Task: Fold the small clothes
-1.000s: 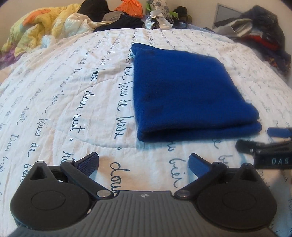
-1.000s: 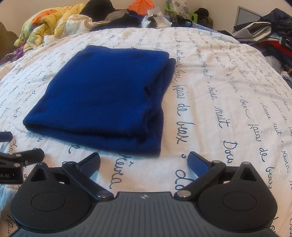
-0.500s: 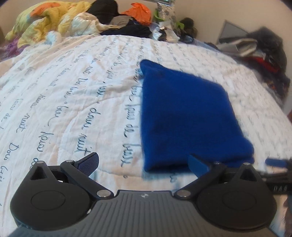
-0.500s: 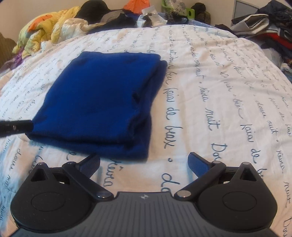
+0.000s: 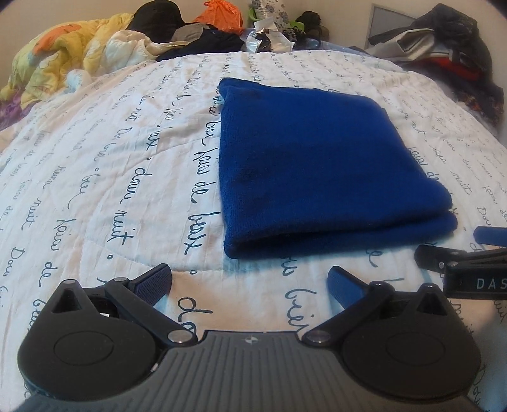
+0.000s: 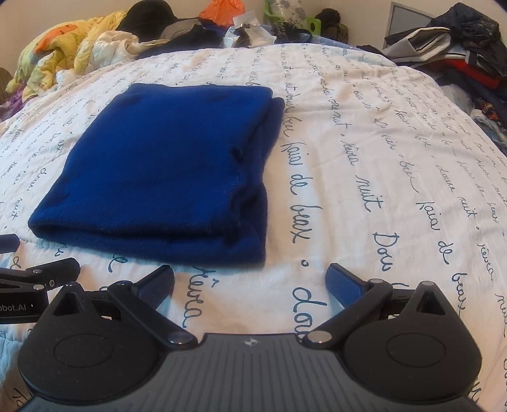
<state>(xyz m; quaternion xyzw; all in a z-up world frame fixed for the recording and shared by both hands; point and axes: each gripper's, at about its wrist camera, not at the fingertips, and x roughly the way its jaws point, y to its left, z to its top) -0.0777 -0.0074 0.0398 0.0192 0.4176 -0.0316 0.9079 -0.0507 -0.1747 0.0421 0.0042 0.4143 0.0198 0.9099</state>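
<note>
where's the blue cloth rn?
The folded blue cloth lies flat on the white script-print quilt, just ahead of both open hand-held grippers: right of centre in left-wrist view, left of centre in right-wrist view.

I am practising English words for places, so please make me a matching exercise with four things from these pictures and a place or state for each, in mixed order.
Things:
1. blue cloth
2. left gripper
3. yellow quilt
4. orange bag

Places or states:
A. crumpled at the far left corner of the bed
B. folded flat on the white bedspread
C. open, holding nothing
D. in the clutter along the bed's far edge

Pairs: 1-B, 2-C, 3-A, 4-D
</note>
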